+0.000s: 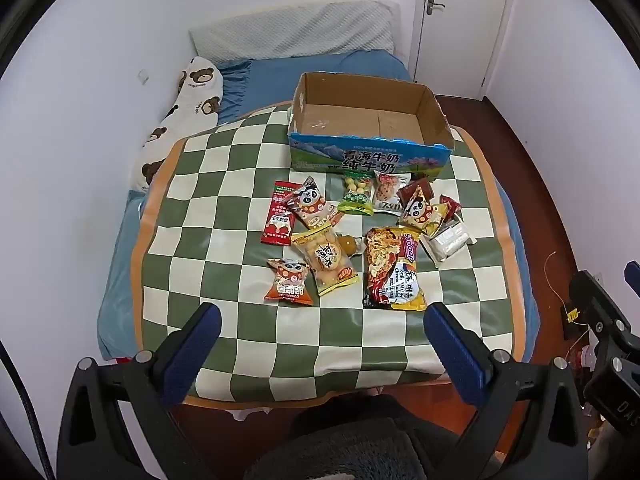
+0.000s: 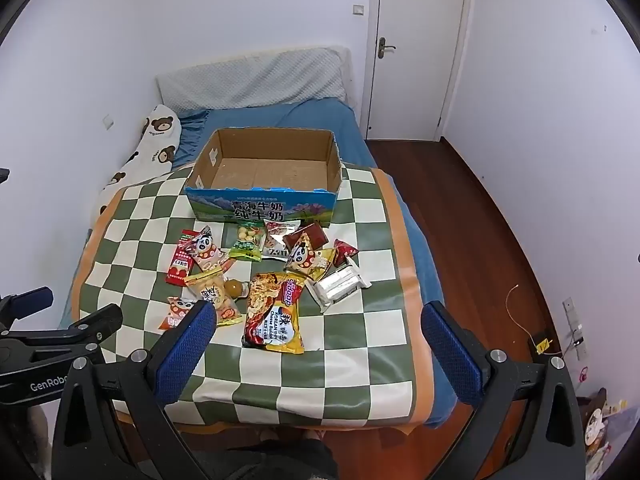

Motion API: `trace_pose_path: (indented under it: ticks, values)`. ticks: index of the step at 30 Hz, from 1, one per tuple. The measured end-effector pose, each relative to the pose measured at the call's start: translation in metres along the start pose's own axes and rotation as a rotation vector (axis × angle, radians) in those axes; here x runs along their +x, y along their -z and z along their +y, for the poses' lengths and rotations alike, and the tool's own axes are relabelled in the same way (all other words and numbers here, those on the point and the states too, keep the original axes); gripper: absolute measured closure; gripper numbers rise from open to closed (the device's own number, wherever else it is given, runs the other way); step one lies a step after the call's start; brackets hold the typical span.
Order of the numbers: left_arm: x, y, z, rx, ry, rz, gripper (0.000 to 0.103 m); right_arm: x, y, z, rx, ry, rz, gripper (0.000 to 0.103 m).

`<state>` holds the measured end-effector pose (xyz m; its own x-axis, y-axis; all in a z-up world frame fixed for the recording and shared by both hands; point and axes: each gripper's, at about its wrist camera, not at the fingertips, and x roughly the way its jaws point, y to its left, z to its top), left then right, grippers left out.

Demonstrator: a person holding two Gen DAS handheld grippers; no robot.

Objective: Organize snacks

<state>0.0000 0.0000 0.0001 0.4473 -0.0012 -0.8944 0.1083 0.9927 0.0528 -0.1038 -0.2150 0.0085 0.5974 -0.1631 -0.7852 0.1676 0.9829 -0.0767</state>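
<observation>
Checkered mat [image 1: 224, 344]: snacks [image 1: 394, 268] ahead of both claws (2, spread wide, holding nothing), left claw [image 1: 322, 320], right claw [image 2: 318, 320].

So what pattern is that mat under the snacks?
Green and cream checks on the mat, orange border; clearest in the left wrist view.

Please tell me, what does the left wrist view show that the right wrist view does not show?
Only the left wrist view shows the right tool, at its right edge, and the full panda packet nearest the camera.

Only the right wrist view shows the left tool, at its left edge, the light switch beside the door, and clutter on the floor at far right.

Both share the empty cardboard box, the noodle packet, the other snacks on the checkered cloth, the pillow, the bear cushion and the door. Each camera's own tool is open and holds nothing.
</observation>
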Motion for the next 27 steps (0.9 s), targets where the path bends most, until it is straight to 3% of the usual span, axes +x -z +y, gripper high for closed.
trace_pose_path:
  ticks: [27]
  values:
    - [-0.010, -0.003, -0.010, -0.001, 0.010, -0.005, 0.000, -0.001, 0.001, -0.001, -0.003, 0.003, 0.010, 0.000]
